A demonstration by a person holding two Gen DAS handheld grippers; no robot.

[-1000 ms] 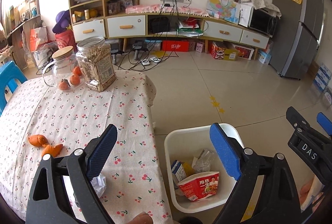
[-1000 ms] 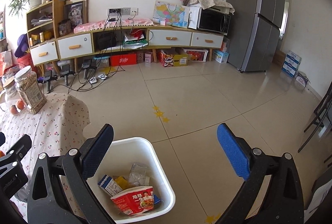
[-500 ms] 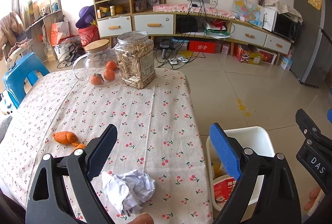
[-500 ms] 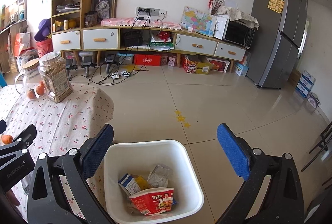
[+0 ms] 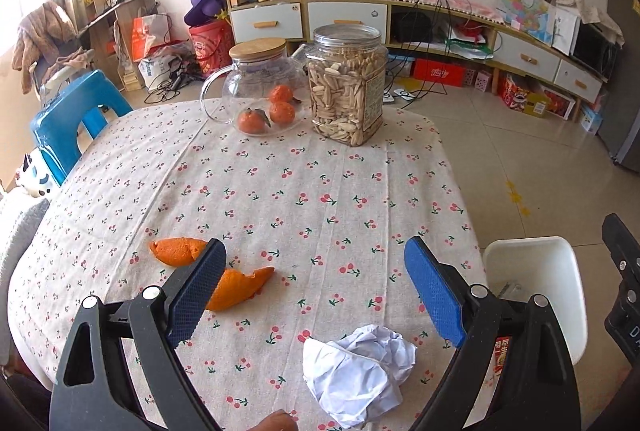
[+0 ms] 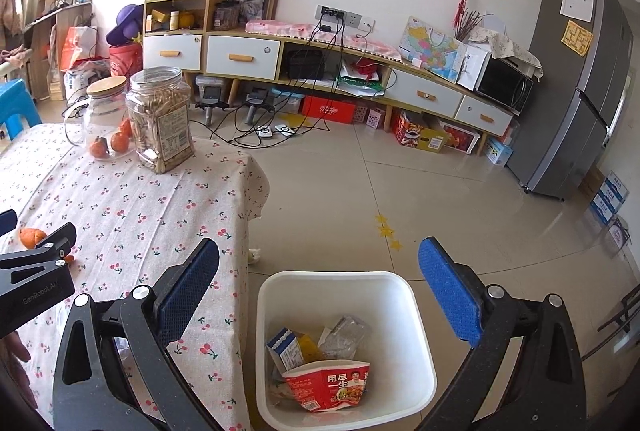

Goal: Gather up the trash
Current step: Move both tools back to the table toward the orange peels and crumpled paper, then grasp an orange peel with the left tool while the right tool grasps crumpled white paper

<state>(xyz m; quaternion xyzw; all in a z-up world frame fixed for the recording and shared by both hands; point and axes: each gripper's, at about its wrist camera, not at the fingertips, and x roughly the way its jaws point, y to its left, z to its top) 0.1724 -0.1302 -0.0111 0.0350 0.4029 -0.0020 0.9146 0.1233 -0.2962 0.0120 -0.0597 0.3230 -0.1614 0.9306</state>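
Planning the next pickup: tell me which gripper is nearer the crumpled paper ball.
Left. The left gripper hangs open right over the paper ball; the right gripper is over the bin.

**Two black tools with blue pads**

The left tool [image 5: 312,295] has two black plastic arms with a slightly speckled finish and triangular cut-outs. Each arm carries round silver screws near the top. The fingers [image 5: 196,295] wear dark blue pads with a fine grid texture. The right tool [image 6: 320,295] is built the same way, with brighter blue pads on its fingers [image 6: 452,295] and silver screws. Seen from the right wrist view, the side of the left tool bears small grey lettering "GenRobot.AI"; from the left wrist view the right tool shows white letters, partly cut off
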